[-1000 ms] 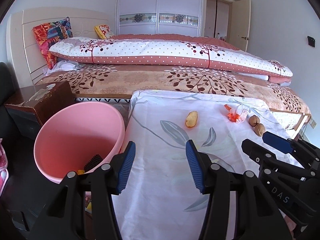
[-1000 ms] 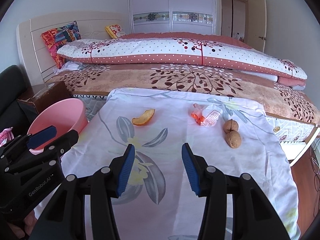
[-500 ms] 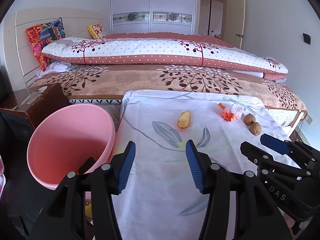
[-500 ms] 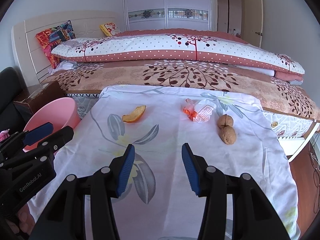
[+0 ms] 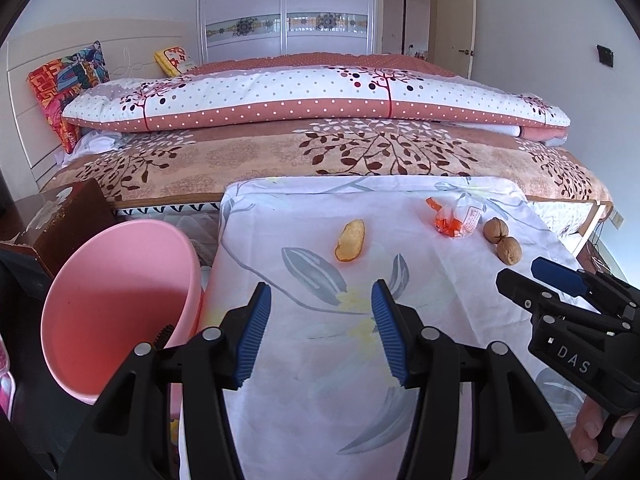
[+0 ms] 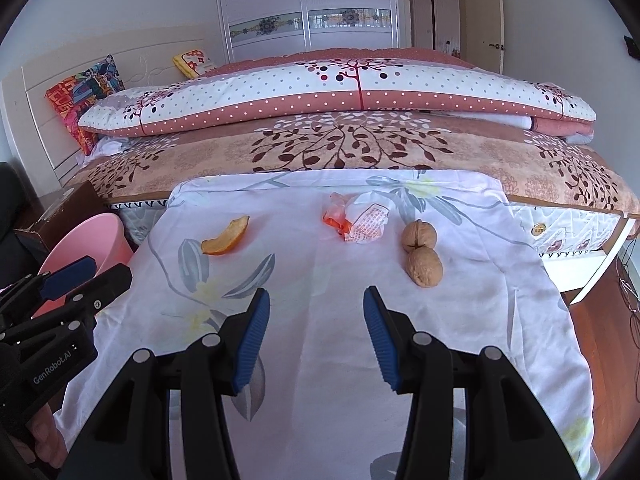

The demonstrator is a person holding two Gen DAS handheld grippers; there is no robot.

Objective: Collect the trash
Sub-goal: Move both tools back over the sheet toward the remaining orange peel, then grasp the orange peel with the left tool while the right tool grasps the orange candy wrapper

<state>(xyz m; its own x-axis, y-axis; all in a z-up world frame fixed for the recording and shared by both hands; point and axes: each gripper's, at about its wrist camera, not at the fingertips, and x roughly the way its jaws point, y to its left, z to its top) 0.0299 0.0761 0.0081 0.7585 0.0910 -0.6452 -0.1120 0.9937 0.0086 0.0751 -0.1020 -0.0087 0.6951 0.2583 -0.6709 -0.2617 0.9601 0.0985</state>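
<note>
Moved: both my grippers slid closer to the trash.
Left gripper (image 5: 320,330): open (nothing inside).
Right gripper (image 6: 316,334): open, empty.
Peel (image 6: 225,237): on cloth (image 6: 320,280).

In front of me the table (image 6: 320,360), covered by a white cloth with grey leaves, carries an orange peel (image 6: 225,237) at the left, a crumpled wrapper (image 6: 362,224) in the middle and two walnuts (image 6: 421,252) touching each other at the right.
</note>
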